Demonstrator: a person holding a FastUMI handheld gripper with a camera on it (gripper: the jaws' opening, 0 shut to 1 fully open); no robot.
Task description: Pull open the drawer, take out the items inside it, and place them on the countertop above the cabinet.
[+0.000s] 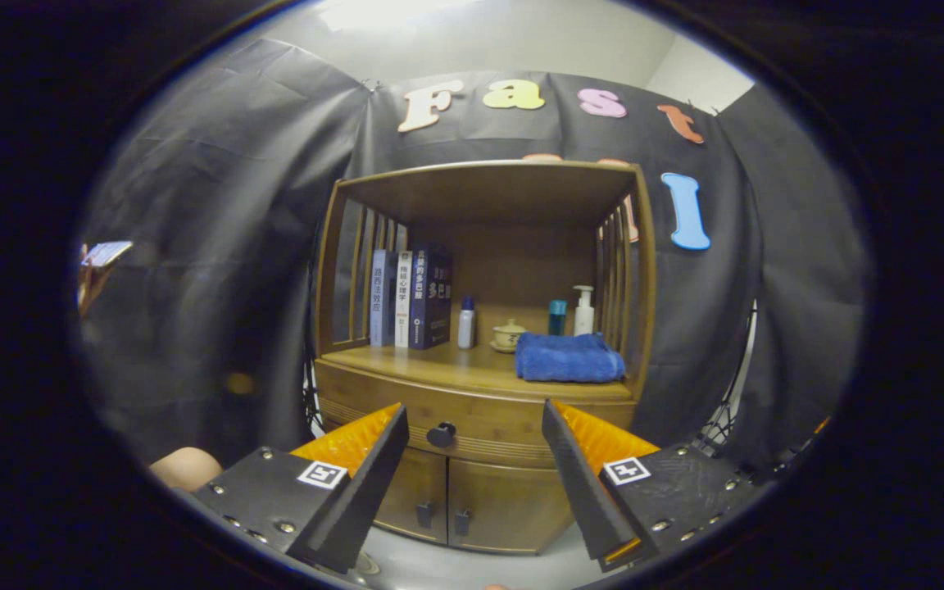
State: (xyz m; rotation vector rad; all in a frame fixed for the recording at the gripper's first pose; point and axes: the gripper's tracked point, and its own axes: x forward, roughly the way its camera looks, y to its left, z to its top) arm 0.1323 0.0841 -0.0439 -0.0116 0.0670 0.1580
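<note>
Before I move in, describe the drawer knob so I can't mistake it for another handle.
Start at the wooden cabinet under the shelf with books and a blue towel. On the curved drawer front below the countertop sits the drawer knob, ahead of the open gripper. It is round and dark; the two door handles lower down are small and upright.

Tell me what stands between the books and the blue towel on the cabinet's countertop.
In the gripper view, a small white bottle and a lidded ceramic cup stand between the books and the blue towel.
</note>
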